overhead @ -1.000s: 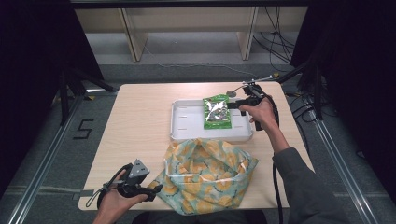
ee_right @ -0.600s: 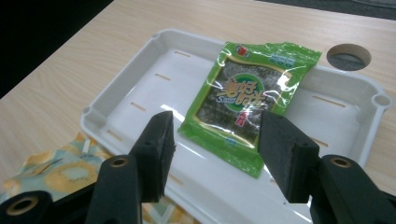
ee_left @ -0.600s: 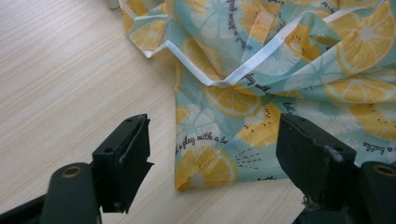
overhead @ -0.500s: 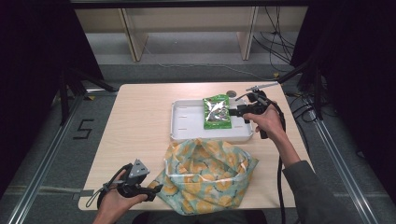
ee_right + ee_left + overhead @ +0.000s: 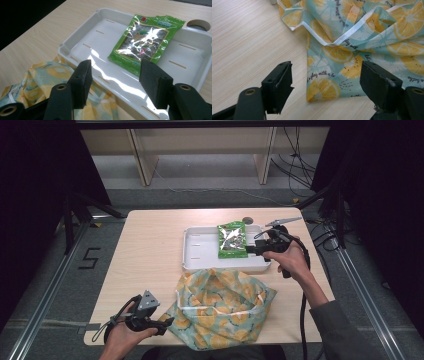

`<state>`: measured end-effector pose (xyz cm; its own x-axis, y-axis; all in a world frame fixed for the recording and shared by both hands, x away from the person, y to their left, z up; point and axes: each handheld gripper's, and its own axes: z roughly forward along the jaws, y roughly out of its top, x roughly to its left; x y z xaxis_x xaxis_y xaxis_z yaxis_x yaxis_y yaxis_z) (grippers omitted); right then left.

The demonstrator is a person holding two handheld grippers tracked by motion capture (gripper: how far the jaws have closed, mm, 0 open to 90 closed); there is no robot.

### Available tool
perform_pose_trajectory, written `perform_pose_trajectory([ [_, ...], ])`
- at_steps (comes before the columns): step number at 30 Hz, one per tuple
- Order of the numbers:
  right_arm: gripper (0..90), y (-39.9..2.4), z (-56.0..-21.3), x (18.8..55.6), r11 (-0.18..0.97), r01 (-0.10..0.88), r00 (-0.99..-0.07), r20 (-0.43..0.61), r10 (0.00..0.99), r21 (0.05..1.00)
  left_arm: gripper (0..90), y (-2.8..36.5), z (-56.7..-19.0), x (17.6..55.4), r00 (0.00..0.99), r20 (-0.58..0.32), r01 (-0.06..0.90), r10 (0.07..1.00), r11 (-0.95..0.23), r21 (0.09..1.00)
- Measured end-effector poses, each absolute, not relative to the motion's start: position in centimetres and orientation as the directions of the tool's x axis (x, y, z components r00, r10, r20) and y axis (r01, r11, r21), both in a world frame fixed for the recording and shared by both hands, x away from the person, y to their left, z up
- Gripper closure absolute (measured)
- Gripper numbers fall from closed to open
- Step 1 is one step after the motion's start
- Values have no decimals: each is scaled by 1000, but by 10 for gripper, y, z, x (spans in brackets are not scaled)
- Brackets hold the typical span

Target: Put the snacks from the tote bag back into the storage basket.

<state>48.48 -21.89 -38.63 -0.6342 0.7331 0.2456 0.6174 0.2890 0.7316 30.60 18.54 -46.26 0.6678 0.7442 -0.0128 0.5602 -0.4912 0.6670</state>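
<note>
A green snack packet (image 5: 231, 240) lies flat in the right half of a white tray (image 5: 200, 255) at mid-table. My right gripper (image 5: 250, 251) hovers at the tray's near right edge. Its jaws have just been opening and nothing is between them. In the right gripper view the right gripper (image 5: 116, 67) stands open, with the packet (image 5: 146, 42) lying ahead of its jaws. A citrus-print fabric bag (image 5: 220, 305) lies crumpled in front of the tray. My left gripper (image 5: 167, 324) rests at the bag's near left corner. The left gripper (image 5: 327, 67) is open, and the corner of the bag (image 5: 367, 32) lies between its jaws untouched.
A round cable hole (image 5: 247, 219) sits in the tabletop just behind the tray. The light wooden table (image 5: 145, 250) is bare on its left half. Cables trail from both grippers off the near edge. Dark stands and shelving surround the table.
The right hand has drawn back from the packet toward the near right side of the tray. The packet stays lying in the tray. The left hand has not moved.
</note>
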Motion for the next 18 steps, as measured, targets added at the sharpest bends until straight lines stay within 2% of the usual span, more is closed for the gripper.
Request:
perform_pose_trajectory([
  [5, 431, -218, -386, 474, 263, 633, -624, 279, 730, 728, 257, 186, -461, 306, 670, -1, 554, 743, -499, 666],
  [6, 428, -220, -386, 474, 295, 609, -647, 245, 722, 737, 257, 187, -461, 306, 670, 1, 553, 742, -500, 666],
  [18, 408, -227, -389, 456, 303, 598, -655, 235, 718, 742, 256, 187, -461, 307, 674, 4, 549, 739, -504, 666],
])
